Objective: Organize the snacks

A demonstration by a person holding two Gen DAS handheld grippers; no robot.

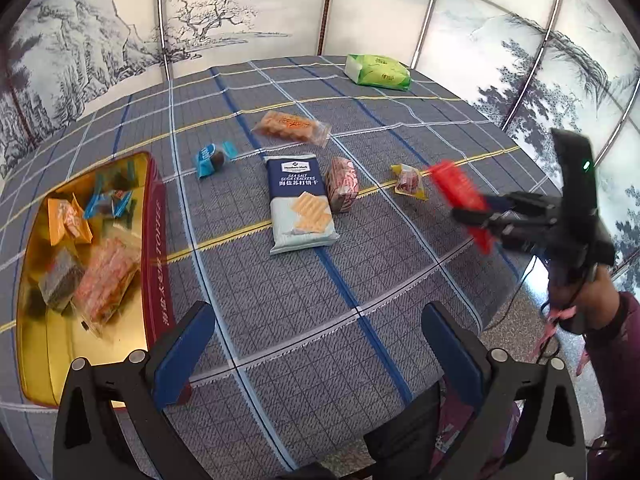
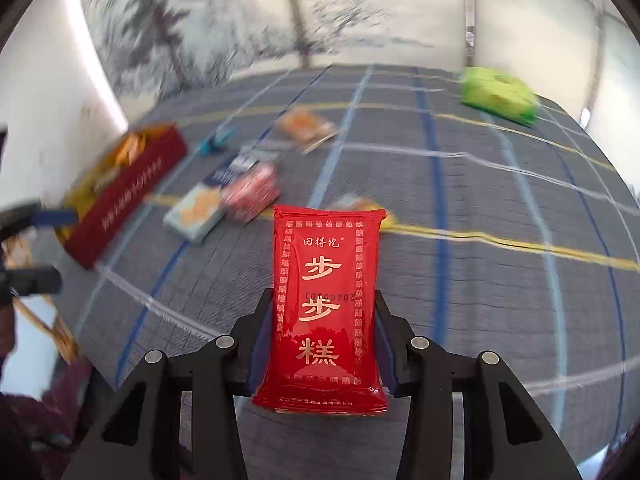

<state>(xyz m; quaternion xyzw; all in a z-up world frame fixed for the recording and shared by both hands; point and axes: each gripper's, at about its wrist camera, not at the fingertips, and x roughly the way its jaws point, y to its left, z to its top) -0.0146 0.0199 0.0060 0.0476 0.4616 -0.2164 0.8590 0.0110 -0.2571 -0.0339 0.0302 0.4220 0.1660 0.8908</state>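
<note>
Bench with grey woven cloth (image 1: 304, 320), checked in blue, white and yellow lines. Behind: ink-painted landscape folding screen (image 1: 100, 40). Speckled stone floor (image 1: 516, 320) beside.

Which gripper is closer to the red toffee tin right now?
Left. The left gripper hangs open right beside the tin, at its near corner. The right gripper, shut on the red snack packet, is across the table, beyond the soda crackers pack.
</note>
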